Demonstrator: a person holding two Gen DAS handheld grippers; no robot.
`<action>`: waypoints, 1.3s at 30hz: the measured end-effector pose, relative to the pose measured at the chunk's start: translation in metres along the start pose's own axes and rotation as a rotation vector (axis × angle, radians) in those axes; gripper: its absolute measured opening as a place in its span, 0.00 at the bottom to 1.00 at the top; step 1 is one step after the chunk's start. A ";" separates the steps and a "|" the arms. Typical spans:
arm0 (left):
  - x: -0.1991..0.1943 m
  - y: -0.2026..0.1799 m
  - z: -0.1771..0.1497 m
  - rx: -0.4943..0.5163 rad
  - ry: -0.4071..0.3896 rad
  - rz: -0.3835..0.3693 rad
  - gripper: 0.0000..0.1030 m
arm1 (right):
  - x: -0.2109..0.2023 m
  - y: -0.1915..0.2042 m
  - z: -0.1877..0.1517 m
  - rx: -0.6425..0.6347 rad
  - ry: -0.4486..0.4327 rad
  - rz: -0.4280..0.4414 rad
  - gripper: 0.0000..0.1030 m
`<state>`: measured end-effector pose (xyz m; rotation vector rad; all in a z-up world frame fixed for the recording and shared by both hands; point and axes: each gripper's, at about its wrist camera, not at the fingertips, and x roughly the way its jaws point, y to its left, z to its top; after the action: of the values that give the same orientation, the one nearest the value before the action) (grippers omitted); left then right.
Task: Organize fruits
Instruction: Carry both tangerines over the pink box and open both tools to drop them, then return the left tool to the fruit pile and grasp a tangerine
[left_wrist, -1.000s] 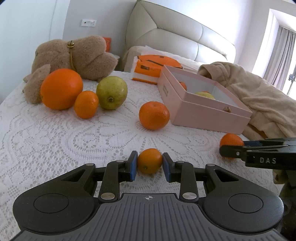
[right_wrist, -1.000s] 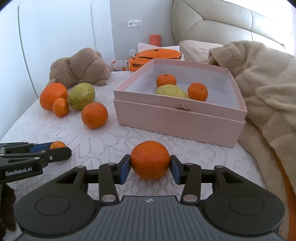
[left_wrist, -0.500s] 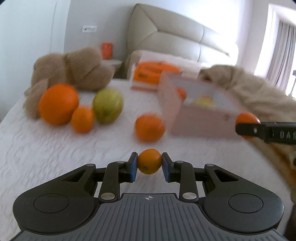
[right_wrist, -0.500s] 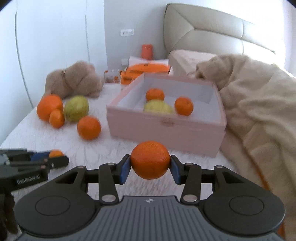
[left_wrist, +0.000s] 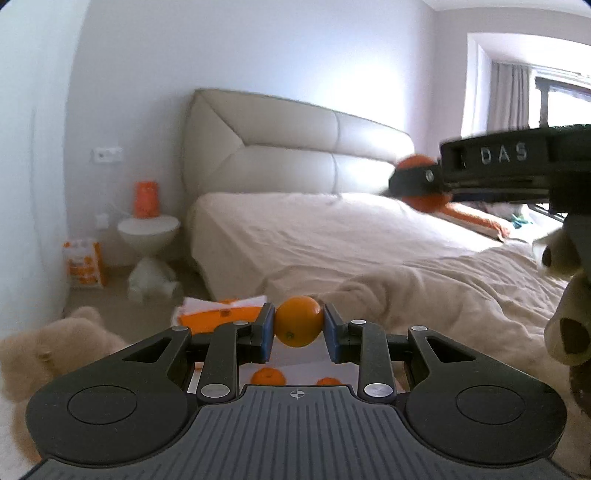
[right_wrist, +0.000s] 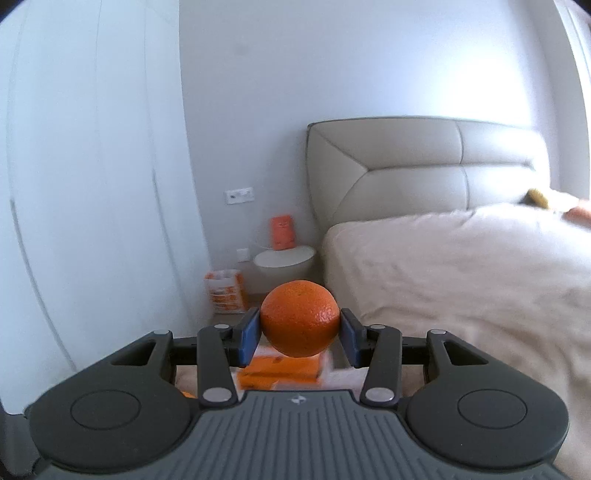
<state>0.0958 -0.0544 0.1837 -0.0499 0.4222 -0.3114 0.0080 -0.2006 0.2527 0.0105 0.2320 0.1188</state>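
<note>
Left tongs (left_wrist: 299, 322) are clamped on a small orange (left_wrist: 298, 320), right tongs (right_wrist: 300, 325) are squeezing a bigger orange (right_wrist: 300, 323). Only writing I can read is "DAS" on the right tongs' side, up right of the left tongs.
</note>
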 end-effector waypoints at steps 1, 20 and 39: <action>0.010 0.001 -0.001 -0.012 0.022 -0.014 0.31 | 0.004 0.002 0.003 -0.031 0.001 -0.024 0.44; 0.096 -0.007 -0.099 0.076 0.219 -0.203 0.35 | 0.175 -0.022 -0.084 -0.101 0.425 -0.067 0.44; -0.066 0.155 -0.162 -0.356 0.005 0.219 0.34 | 0.174 0.015 -0.119 -0.101 0.469 -0.053 0.49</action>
<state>0.0172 0.1161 0.0450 -0.3483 0.4802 -0.0184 0.1471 -0.1653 0.0970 -0.1248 0.6939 0.0785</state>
